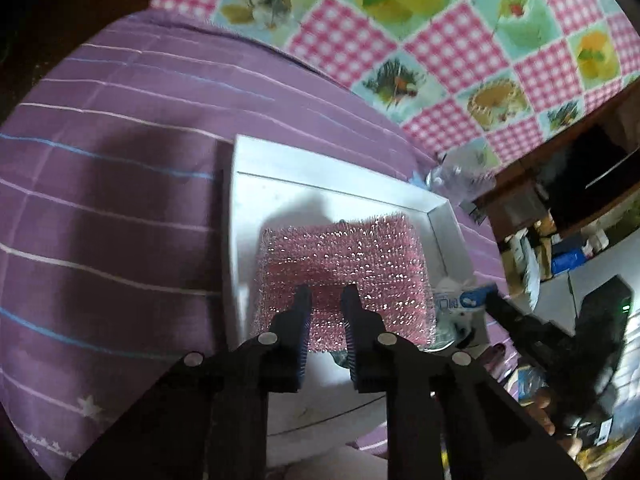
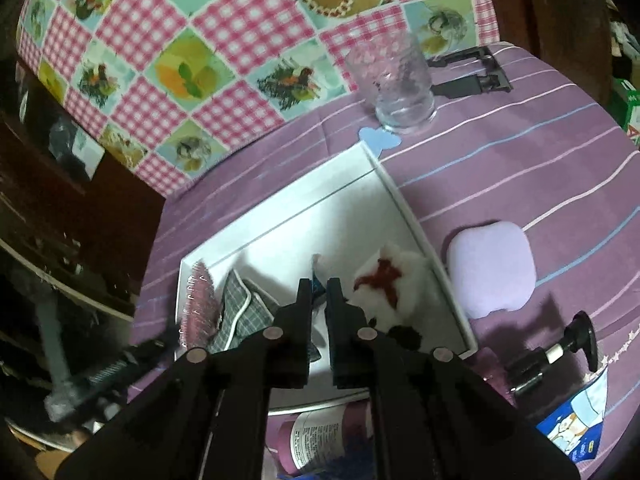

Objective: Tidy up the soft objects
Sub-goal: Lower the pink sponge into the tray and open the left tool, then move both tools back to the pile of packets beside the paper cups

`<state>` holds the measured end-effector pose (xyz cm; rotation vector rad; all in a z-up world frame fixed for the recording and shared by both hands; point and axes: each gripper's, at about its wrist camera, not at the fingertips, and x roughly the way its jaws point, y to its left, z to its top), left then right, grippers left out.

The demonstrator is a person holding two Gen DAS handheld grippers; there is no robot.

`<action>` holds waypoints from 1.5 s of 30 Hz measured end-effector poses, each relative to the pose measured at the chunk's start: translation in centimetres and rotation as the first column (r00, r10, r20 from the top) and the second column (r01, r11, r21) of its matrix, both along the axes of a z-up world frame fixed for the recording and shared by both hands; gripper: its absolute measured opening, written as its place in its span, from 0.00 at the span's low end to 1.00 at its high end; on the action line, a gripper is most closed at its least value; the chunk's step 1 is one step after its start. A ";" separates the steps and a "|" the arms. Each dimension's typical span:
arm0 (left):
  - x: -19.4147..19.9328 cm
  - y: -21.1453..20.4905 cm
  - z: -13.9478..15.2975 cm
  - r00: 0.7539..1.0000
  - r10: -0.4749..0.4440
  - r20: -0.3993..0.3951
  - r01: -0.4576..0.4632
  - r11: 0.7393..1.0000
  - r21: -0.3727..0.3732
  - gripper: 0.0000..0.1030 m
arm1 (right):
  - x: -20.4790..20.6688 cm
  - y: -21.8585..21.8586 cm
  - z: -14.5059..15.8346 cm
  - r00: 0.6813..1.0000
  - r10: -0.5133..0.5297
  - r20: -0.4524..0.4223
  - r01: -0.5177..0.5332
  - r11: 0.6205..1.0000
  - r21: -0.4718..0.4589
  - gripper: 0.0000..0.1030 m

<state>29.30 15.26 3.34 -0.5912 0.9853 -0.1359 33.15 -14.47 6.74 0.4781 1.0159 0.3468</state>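
Note:
A white box (image 1: 340, 188) sits on the purple striped cloth. My left gripper (image 1: 326, 296) is shut on a pink sparkly sponge (image 1: 340, 264) and holds it over the box. In the right wrist view the sponge (image 2: 198, 300) stands on edge at the box's (image 2: 280, 216) left end. My right gripper (image 2: 318, 286) is shut on a small blue and white packet (image 2: 317, 276) above the box. A grey checked cloth (image 2: 240, 300) and a white fluffy toy with a red cross (image 2: 384, 280) lie in the box. A lilac pad (image 2: 490, 272) lies right of the box.
A clear glass (image 2: 394, 84) stands behind the box by a blue butterfly cut-out (image 2: 378, 140). A pump bottle (image 2: 560, 352) and a blue pouch (image 2: 576, 420) lie at the right. A pink checked tablecloth (image 2: 200, 40) covers the far side. Cluttered shelves (image 1: 560, 220) are beyond the table edge.

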 end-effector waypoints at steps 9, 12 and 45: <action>0.2 -0.2 0.3 0.998 0.010 0.060 -0.010 1.000 0.011 0.16 | -0.2 -0.9 1.3 0.999 0.004 0.048 -0.008 0.996 0.085 0.17; -0.4 0.4 1.1 0.995 0.042 0.088 -0.044 0.999 0.015 0.33 | -0.2 -0.5 1.5 0.998 0.020 0.055 -0.024 0.997 0.073 0.29; -21.1 -10.8 13.9 0.910 0.103 0.402 -0.212 0.948 0.237 0.65 | -16.5 -8.7 9.5 0.953 0.095 0.289 -0.068 0.993 -0.102 0.45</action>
